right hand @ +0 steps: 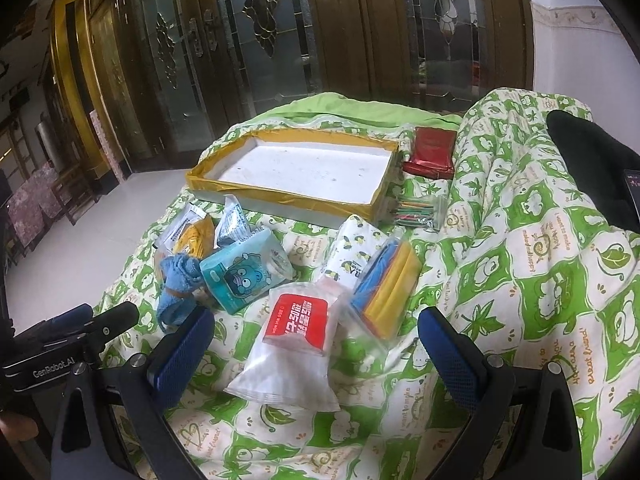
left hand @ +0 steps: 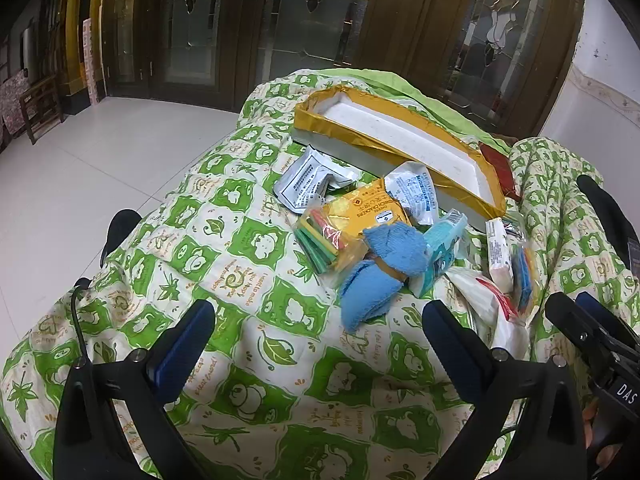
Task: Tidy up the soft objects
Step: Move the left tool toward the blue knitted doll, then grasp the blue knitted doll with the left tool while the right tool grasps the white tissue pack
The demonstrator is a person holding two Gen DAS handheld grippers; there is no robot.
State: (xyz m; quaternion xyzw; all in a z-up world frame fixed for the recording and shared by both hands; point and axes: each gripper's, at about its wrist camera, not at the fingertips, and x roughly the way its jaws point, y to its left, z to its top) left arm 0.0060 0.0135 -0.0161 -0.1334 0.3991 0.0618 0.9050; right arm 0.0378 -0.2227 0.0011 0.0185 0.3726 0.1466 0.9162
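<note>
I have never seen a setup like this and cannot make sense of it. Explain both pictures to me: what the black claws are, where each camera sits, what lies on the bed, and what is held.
No robot here: a person holds a two-finger gripper in each hand, with a fisheye camera on each looking forward along its blue-padded fingers. One picture comes from the left gripper, the other from the right gripper. Both are open and hold nothing.

On the green-and-white patterned quilt lies a shallow white tray with yellow-taped rim, empty. In front of it sits a loose pile: a rolled blue terry cloth, a teal cartoon tissue pack, a white wet-wipe pouch with red label, and a clear bag of blue and yellow sponges. A dark red packet lies beside the tray.
</note>
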